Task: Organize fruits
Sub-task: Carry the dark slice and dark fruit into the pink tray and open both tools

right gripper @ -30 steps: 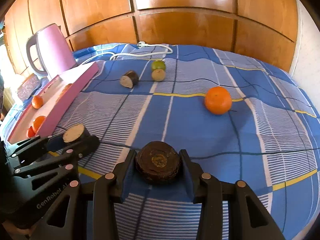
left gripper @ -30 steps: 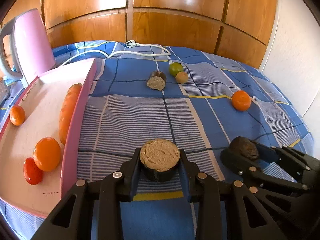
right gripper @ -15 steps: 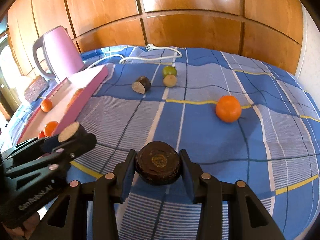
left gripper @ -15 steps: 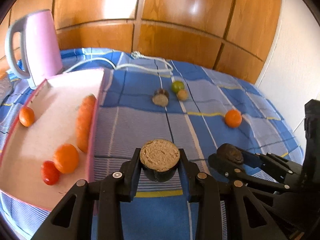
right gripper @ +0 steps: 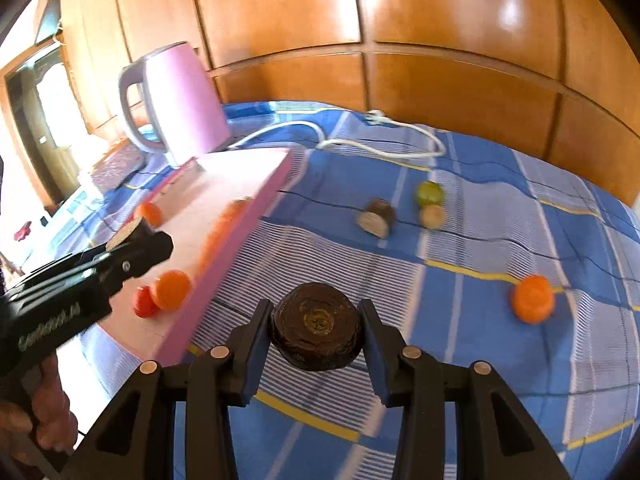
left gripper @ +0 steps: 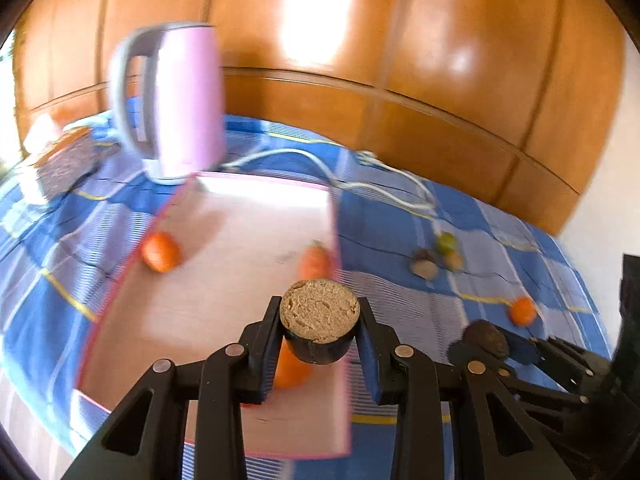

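My left gripper [left gripper: 319, 332] is shut on a dark-skinned fruit half [left gripper: 319, 319] with its tan cut face up, held above the pink tray [left gripper: 240, 248]. My right gripper [right gripper: 317, 330] is shut on a dark brown fruit half [right gripper: 317, 326] above the blue cloth, just right of the tray's edge [right gripper: 256, 216]. In the tray lie a carrot [left gripper: 316, 262], oranges [left gripper: 160, 251] [right gripper: 172, 289] and a small tomato [right gripper: 144, 304]. On the cloth lie another fruit half [right gripper: 376, 218], a green fruit [right gripper: 430, 193], a tan fruit [right gripper: 433, 216] and an orange [right gripper: 532, 298].
A pink kettle [right gripper: 180, 100] stands behind the tray, with its white cord [right gripper: 360, 140] trailing over the blue checked cloth [right gripper: 480, 240]. A dark patterned box [left gripper: 66, 160] lies left of the kettle. Wooden panels [right gripper: 400, 20] back the surface.
Both grippers have risen and swung left. My left gripper now holds its fruit half over the tray; my right gripper has come close to the tray's right edge.
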Tool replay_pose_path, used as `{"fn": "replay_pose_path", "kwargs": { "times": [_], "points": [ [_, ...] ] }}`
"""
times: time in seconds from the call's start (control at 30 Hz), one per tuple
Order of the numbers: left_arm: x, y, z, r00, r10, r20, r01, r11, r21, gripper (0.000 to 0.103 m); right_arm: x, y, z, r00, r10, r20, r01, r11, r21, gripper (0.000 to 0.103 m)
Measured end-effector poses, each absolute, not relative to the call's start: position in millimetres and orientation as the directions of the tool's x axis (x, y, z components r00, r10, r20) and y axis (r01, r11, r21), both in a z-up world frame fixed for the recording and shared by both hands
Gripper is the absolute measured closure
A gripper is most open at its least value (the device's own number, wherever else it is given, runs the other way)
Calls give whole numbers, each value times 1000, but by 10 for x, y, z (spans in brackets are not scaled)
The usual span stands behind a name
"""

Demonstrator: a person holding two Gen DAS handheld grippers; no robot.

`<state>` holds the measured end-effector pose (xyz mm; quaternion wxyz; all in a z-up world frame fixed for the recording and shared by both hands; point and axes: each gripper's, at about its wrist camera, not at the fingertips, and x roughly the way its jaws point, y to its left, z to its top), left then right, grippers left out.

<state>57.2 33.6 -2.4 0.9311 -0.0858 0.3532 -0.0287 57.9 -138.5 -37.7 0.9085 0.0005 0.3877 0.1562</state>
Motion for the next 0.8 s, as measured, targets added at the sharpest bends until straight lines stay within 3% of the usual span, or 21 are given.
{"fn": "replay_pose_path", "kwargs": {
  "times": [0.3, 0.8],
  "points": [
    [638, 832, -83, 744, -2, -668, -143, 976, -162, 68, 888, -865, -294, 602, 361, -712, -373, 916, 149, 60],
    [772, 1085, -199, 718, 36, -695, -193, 970, -150, 68, 1240, -483, -288, 561, 394, -728, -384, 903, 193, 60]
  ]
}}
